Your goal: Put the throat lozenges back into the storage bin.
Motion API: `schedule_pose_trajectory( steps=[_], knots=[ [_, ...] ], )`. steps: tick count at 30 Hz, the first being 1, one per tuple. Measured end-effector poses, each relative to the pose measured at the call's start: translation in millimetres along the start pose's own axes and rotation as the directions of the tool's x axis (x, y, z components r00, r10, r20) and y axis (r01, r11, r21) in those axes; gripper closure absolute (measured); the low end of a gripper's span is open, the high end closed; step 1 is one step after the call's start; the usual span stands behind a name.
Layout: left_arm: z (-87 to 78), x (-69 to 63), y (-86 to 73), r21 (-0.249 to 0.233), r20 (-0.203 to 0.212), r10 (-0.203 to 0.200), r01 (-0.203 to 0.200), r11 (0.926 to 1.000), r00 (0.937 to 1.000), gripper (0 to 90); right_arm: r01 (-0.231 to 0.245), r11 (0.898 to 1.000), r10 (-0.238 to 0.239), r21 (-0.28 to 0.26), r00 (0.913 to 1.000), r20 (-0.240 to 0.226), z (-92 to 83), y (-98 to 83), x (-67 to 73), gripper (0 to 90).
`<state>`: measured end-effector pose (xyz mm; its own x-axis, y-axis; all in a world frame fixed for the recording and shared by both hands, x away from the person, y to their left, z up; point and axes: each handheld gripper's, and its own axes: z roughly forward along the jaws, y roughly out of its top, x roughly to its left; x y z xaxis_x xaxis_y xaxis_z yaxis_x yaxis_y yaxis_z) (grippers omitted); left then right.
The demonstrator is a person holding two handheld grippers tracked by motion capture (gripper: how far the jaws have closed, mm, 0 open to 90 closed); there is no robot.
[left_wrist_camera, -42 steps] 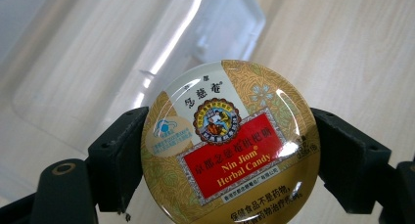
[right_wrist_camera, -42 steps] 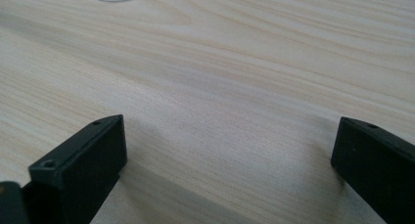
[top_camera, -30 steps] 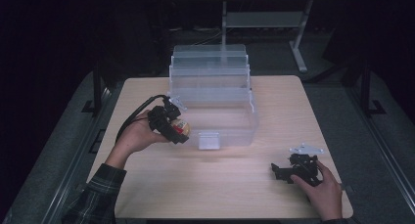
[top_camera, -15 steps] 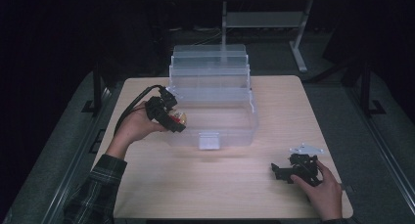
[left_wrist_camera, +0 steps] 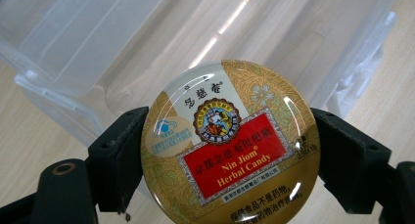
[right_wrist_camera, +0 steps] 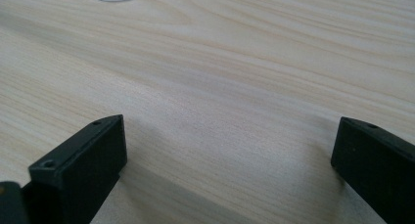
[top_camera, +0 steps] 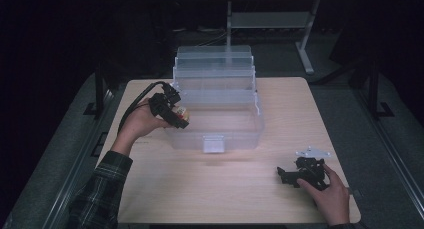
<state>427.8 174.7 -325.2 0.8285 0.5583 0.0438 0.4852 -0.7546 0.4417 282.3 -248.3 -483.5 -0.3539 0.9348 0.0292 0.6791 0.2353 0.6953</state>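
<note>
While your right gripper [top_camera: 289, 175] is idling wide open on the table [top_camera: 240, 199], your left gripper [top_camera: 176, 114] is clamping the tin [left_wrist_camera: 230, 145] and has lifted it to the box [top_camera: 220, 96] rim, so you're nearing the drop inside.

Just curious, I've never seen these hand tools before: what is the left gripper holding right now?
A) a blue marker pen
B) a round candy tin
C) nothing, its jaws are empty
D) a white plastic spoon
B: in the left gripper view the left gripper has its two black jaws pressed on either side of a round candy tin labelled Nin Jiom Herbal Candy, in front of the clear plastic box.
</note>
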Motion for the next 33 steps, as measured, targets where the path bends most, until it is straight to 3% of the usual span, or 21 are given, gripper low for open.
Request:
schedule_pose_trajectory(
  steps=[15, 25, 33],
  knots=[
    [16.0, 11.5, -2.1, 0.041, -0.029, -0.012, 0.014, 0.9991, 0.9995, 19.5, 0.000, 1.000, 0.000, 0.000, 1.0000, 0.000, 0.0, 0.0, 0.0, 0.0],
    [19.8, 10.9, -1.9, 0.037, -0.023, -0.015, 0.016, 0.9992, 0.9996, 19.5, 0.001, 1.000, -0.001, 0.000, 1.0000, 0.000, 0.0, 0.0, -0.1, 0.0],
    [25.3, 14.2, -8.5, 0.031, -0.009, -0.039, 0.039, 0.9987, 0.9992, 19.4, 0.001, 1.000, -0.001, 0.000, 1.0000, 0.000, 0.0, 0.0, -0.1, 0.0]
  ],
)
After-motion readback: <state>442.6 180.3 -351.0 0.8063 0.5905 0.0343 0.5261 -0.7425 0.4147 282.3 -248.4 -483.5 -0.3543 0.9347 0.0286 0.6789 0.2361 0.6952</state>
